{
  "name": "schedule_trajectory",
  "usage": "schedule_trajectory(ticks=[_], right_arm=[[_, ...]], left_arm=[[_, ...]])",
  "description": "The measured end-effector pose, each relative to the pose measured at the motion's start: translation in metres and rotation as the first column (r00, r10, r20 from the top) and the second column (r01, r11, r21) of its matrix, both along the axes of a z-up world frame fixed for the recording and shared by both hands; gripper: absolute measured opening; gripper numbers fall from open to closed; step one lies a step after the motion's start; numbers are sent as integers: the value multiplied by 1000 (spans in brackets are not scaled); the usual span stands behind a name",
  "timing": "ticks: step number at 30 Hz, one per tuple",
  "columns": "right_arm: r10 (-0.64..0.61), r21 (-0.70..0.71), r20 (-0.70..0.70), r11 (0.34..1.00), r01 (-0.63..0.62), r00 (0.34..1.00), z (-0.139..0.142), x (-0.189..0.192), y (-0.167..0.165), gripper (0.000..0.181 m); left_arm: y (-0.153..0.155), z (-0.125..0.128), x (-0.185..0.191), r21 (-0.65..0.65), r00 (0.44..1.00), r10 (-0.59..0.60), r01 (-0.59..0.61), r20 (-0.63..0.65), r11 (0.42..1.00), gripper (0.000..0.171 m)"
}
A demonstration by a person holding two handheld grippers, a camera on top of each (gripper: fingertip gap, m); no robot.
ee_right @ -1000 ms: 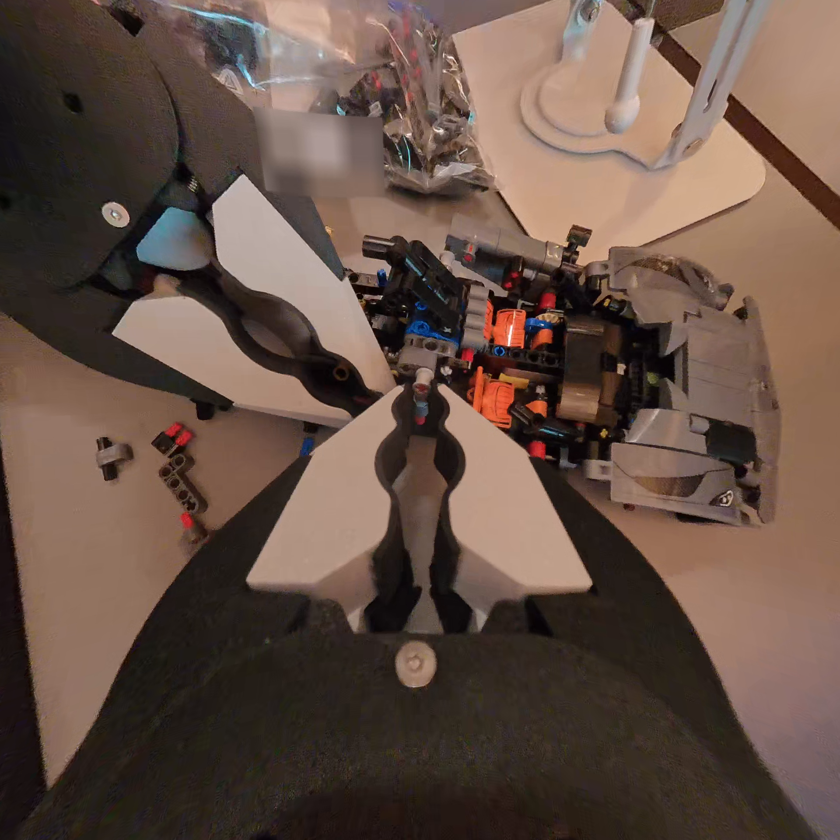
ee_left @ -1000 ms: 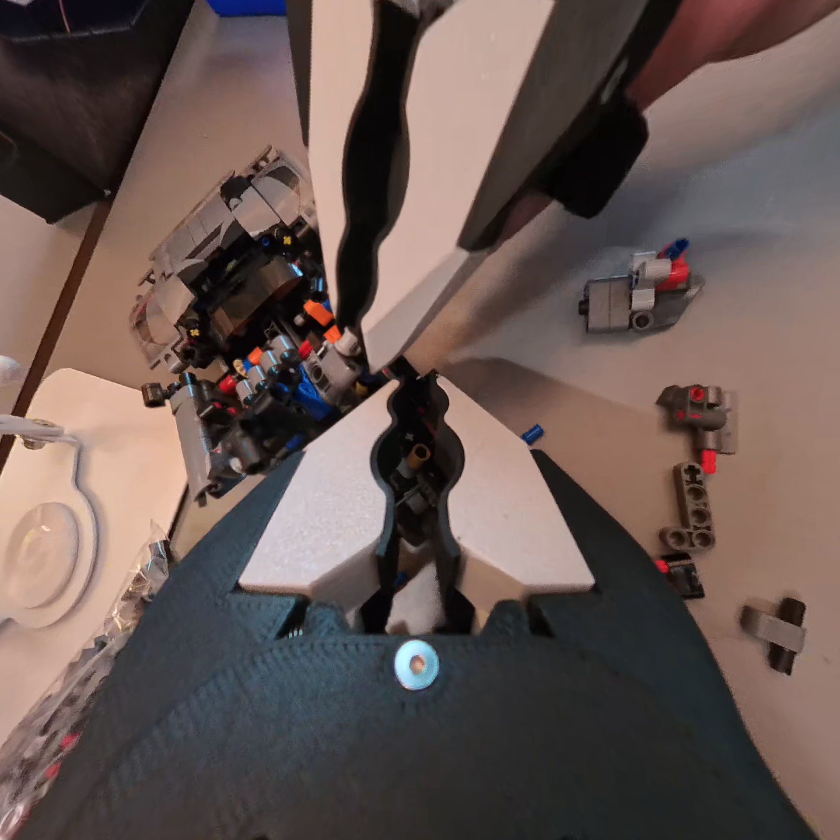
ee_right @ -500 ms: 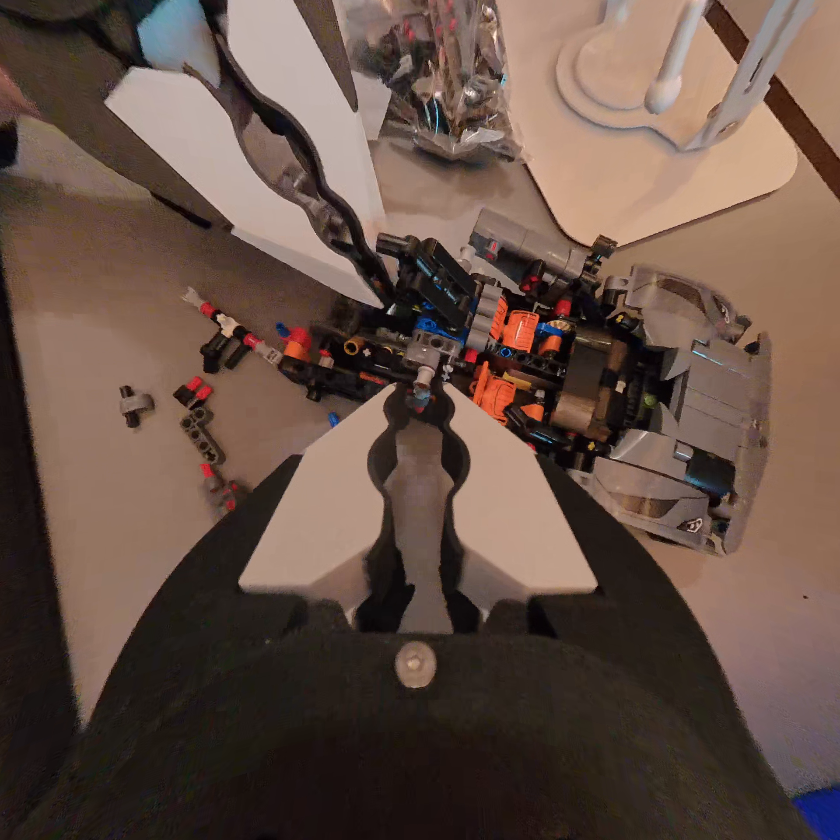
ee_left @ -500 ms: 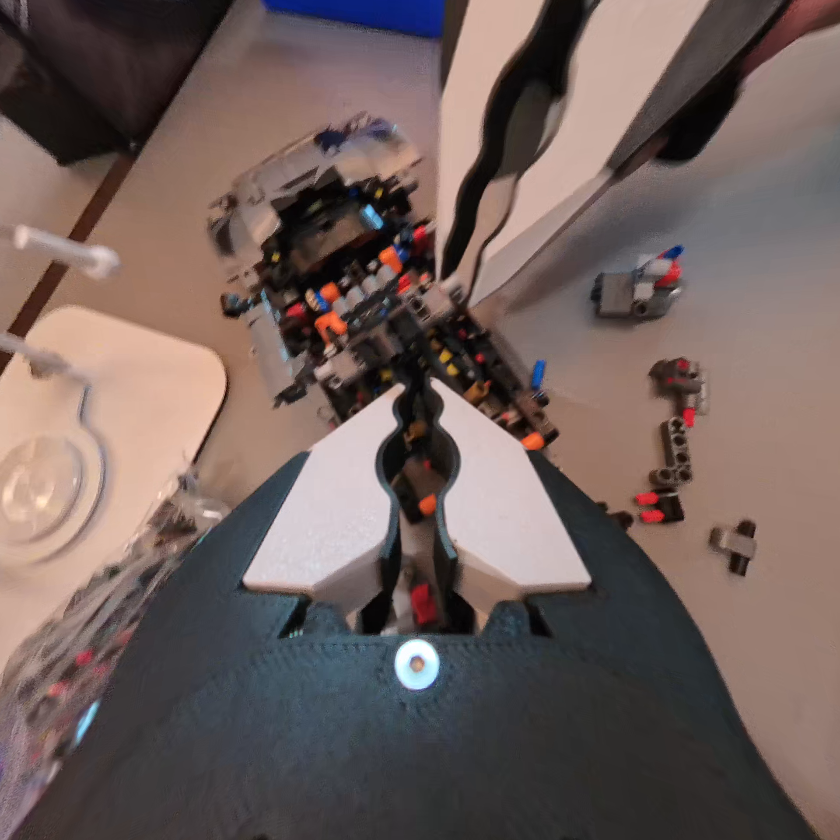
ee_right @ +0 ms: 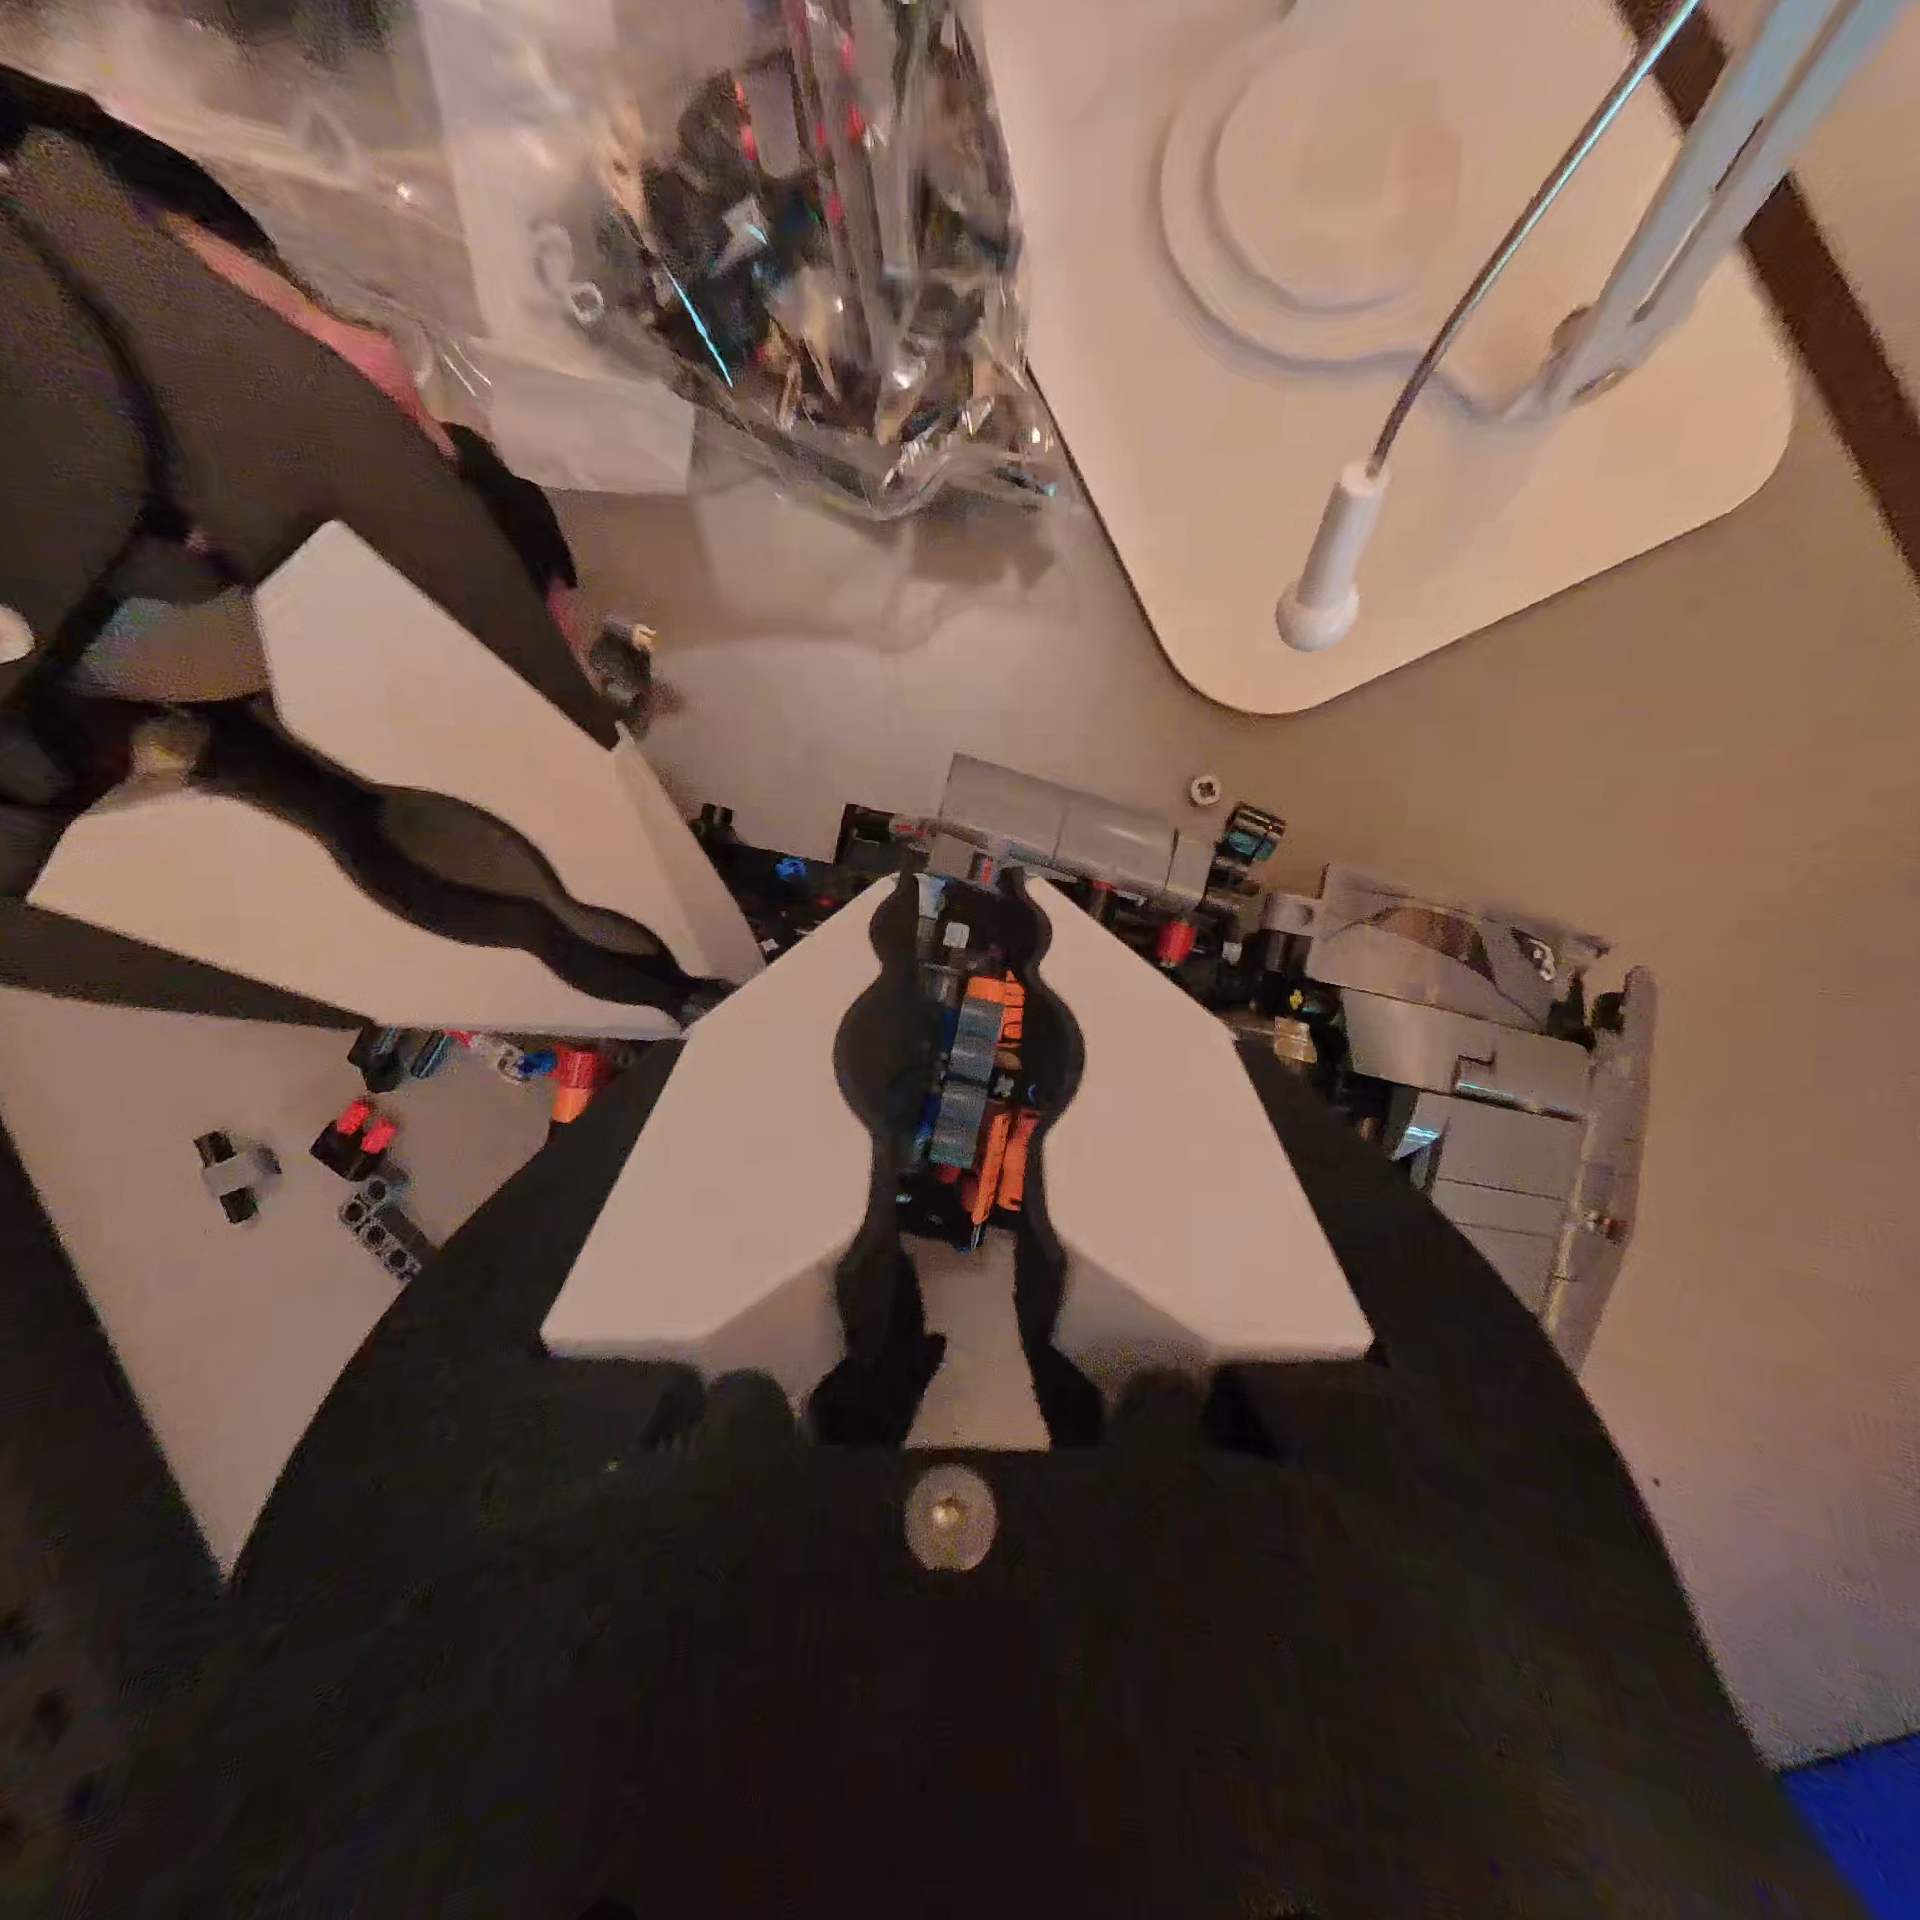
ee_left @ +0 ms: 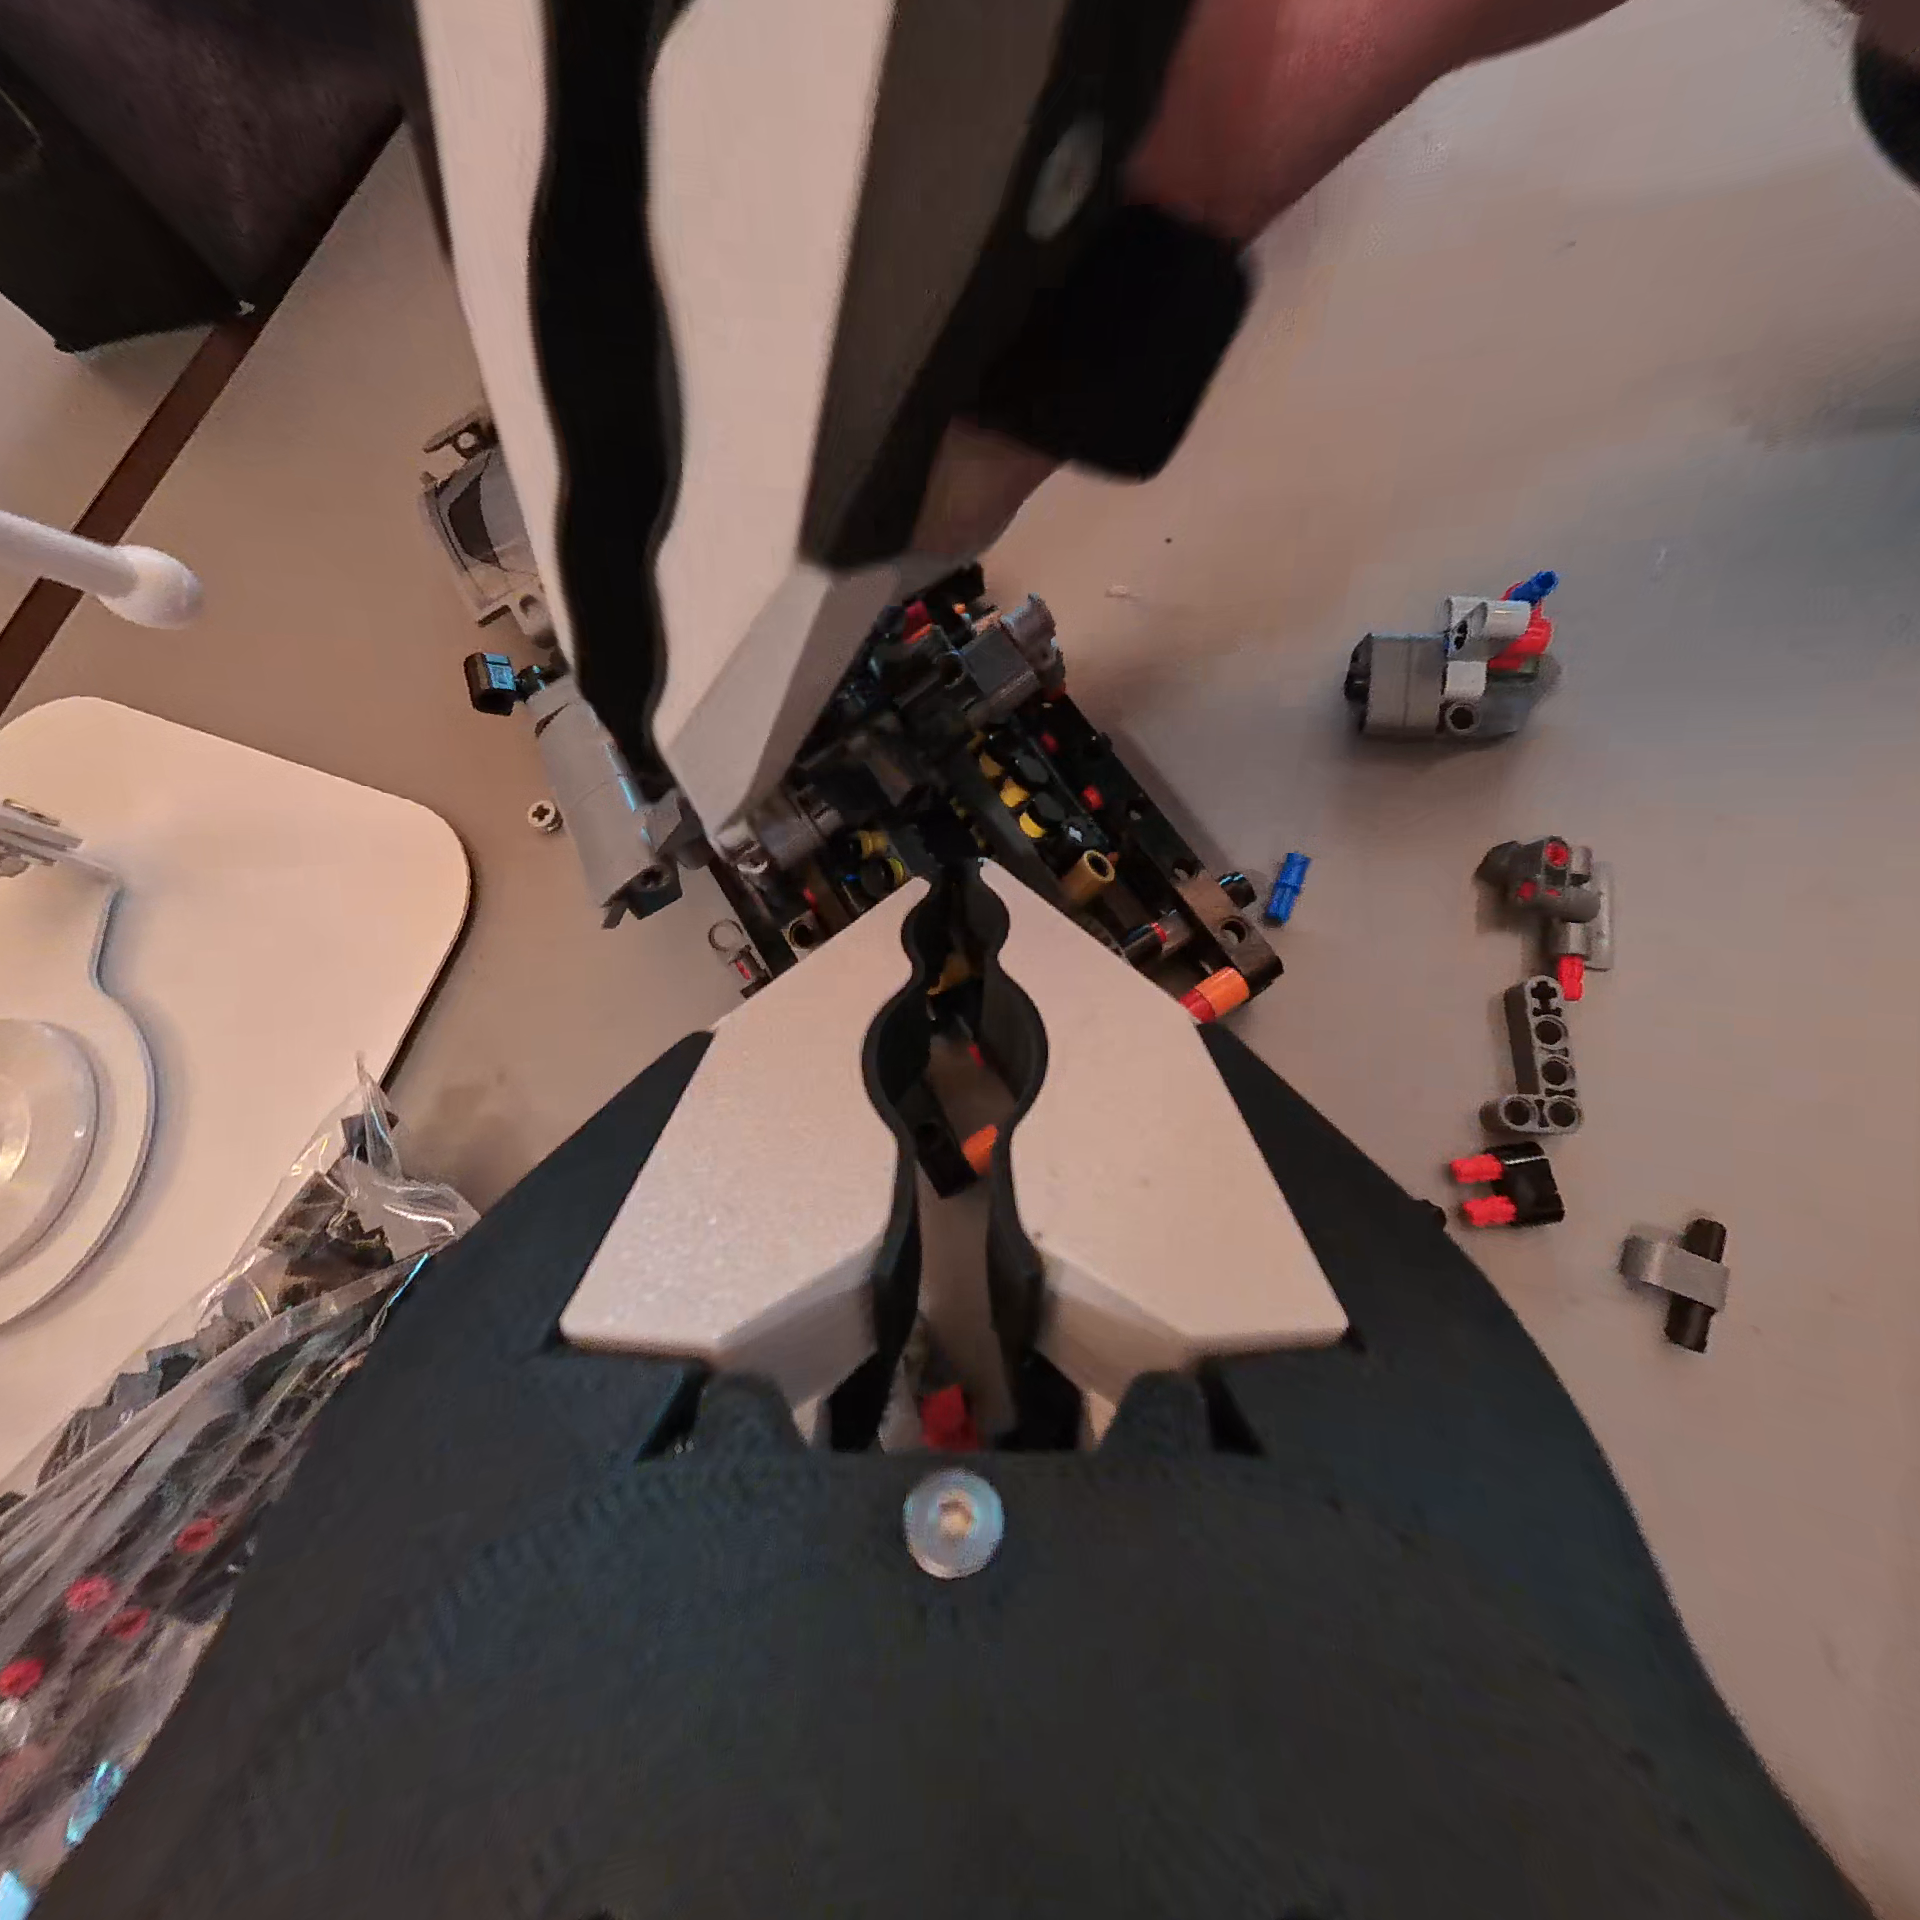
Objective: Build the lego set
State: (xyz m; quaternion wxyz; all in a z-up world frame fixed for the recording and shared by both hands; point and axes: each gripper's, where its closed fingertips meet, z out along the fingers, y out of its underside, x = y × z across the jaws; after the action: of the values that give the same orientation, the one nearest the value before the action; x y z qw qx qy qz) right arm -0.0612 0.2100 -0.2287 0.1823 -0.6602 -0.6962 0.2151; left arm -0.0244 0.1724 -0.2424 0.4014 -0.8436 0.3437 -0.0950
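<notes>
The part-built lego car (ee_left: 997, 769), black frame with grey body panels and orange parts, lies on the beige table. In the right wrist view its grey bodywork (ee_right: 1486, 1081) is at the right. My left gripper (ee_left: 958, 875) is shut on the black frame at the car's near end; it also shows in the right wrist view (ee_right: 707, 997). My right gripper (ee_right: 963, 885) is low over the car, its tips closed on a grey part by the long grey side panel (ee_right: 1070, 831). From the left wrist view it (ee_left: 665, 800) comes down from above, hiding the car's front.
Loose parts lie right of the car: a grey sub-assembly (ee_left: 1449, 675), a blue pin (ee_left: 1288, 886), a grey L beam (ee_left: 1540, 1060), a black piece with red pins (ee_left: 1512, 1184). A clear bag of parts (ee_right: 831, 260) and a white stand base (ee_right: 1455, 364) are beside it.
Both grippers have come lower and closer onto the car. The right gripper has shifted from the car's middle to its grey side panel, and the car has turned on the table.
</notes>
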Motion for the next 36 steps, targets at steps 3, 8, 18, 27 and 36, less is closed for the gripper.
schedule_trajectory(ticks=[3, 8, 18, 27, 36], right_arm=[[10, -77, 122, 997, 0, 992, -11, 0, -8, 18], [18, -36, 240, 999, -9, 971, -13, 4, -7, 19], [44, 20, 229, 999, -50, 972, -3, 9, -1, 9], [58, -8, 124, 998, -58, 991, 31, 21, 5, 0], [115, -141, 270, 987, -79, 956, -16, 11, -19, 20]], left_arm=[[-1, -2, 1, -6, 1000, -11, 11, -8, 1000, 0], [-1, -2, 2, -7, 1000, -14, 14, 2, 1000, 0], [-1, -4, 10, -41, 998, -18, 21, 67, 999, 0], [3, -4, 5, -43, 996, 20, -17, 82, 999, 0], [0, -4, 15, -43, 996, -23, 27, 89, 999, 0]])
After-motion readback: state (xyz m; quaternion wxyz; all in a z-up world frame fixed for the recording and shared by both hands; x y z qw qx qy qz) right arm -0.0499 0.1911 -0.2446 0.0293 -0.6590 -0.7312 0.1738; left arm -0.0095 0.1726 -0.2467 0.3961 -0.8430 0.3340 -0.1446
